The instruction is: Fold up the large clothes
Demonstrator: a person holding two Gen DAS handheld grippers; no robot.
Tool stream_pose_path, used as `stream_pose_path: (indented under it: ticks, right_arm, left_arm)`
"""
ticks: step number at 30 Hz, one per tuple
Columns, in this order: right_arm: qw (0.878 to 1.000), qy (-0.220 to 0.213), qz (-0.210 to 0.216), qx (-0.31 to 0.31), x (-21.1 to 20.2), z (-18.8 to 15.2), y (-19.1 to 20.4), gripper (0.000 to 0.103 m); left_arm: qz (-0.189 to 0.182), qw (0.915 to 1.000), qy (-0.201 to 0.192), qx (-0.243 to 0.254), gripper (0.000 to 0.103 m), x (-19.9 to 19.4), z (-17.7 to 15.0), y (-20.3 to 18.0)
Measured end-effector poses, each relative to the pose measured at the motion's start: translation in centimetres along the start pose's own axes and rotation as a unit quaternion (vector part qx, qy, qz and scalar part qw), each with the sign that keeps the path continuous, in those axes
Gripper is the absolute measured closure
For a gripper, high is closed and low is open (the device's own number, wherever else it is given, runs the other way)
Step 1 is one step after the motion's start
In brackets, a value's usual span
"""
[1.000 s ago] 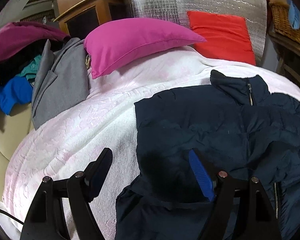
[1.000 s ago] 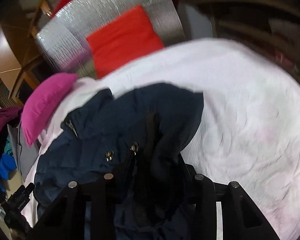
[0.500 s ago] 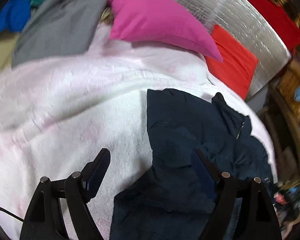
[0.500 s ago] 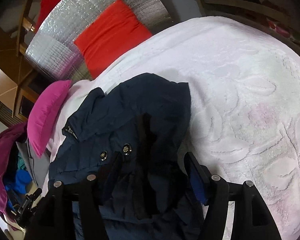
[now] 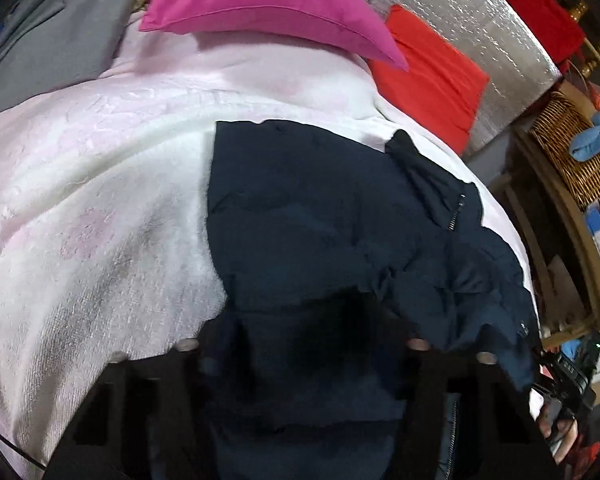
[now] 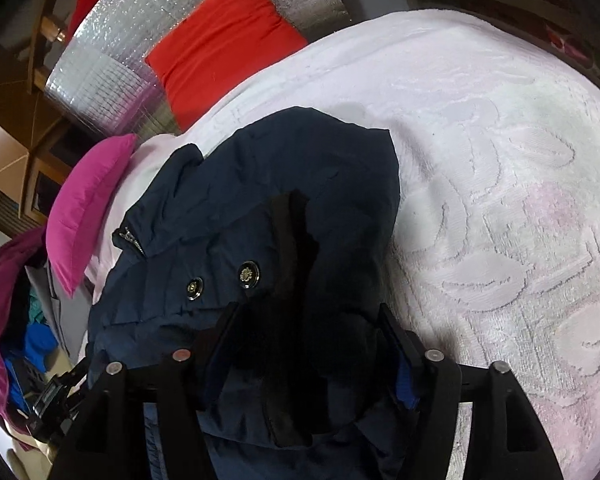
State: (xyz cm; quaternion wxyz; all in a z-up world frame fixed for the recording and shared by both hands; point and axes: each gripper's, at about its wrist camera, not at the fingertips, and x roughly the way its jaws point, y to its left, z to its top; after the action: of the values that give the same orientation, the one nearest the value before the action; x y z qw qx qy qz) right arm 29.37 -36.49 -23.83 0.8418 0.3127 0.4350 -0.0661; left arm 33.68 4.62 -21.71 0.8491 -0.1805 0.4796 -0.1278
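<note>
A dark navy padded jacket [image 5: 332,216] lies on a white and pink bedspread [image 5: 100,208], collar and zipper toward the far right. My left gripper [image 5: 300,344] is low over its near edge, and dark fabric fills the gap and hides the fingers, so its state is unclear. In the right wrist view the same jacket [image 6: 268,208] shows two metal snap buttons [image 6: 220,280]. My right gripper [image 6: 306,320] stands open with a bunched fold of the jacket between its fingers [image 6: 392,328].
A magenta pillow [image 5: 260,4] and a red cushion [image 5: 428,76] lie at the head of the bed against a silver foil panel [image 5: 452,12]. Grey clothes [image 5: 48,44] are piled far left. A wicker basket [image 5: 572,152] and shelves stand right of the bed.
My left gripper has dropped onto the jacket's near edge and fabric now fills its gap. My right gripper has opened from its hold on the jacket and stays over the fold.
</note>
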Motion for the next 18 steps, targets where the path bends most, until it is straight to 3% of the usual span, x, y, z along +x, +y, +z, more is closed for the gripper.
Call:
stream_pose_path:
  ticks: [3,7,10,12,15,16,18]
  right_arm:
    - [1.0,-0.009,-0.011,-0.013,-0.1,-0.1,0.4,0.054]
    - [0.999,-0.036,-0.023,-0.032,-1.1,-0.3,1.2,0.068]
    - [0.996,-0.07,-0.022,-0.043,-2.2,-0.4,1.6,0.069]
    - [0.995,-0.08,-0.024,-0.048,-2.3,-0.4,1.8,0.069]
    - [0.997,-0.049,-0.046,-0.048,-0.5,-0.4,1.3,0.063]
    - [0.997,-0.044,-0.046,-0.043,-0.2,-0.3,1.3,0.056]
    - [0.998,-0.035,-0.041,-0.033,-0.4,0.0,1.1,0.053]
  left_arm:
    - [0.007,0.9998,-0.015,0.008,0.076,-0.6,-0.2,-0.1]
    - [0.005,0.9991,-0.04,0.012,0.088,-2.0,0.0,-0.2]
    - [0.021,0.9973,-0.06,0.038,0.09,-3.5,-0.2,-1.2]
    - [0.041,0.9966,-0.05,0.05,0.09,-3.0,-0.5,-1.4]
    - [0.081,0.9943,-0.009,0.069,0.087,-0.5,-1.3,-1.1]
    - [0.089,0.9932,-0.009,0.075,0.086,-0.3,-1.4,-1.2]
    - [0.096,0.9927,-0.012,0.073,0.08,-0.6,-1.1,-1.5]
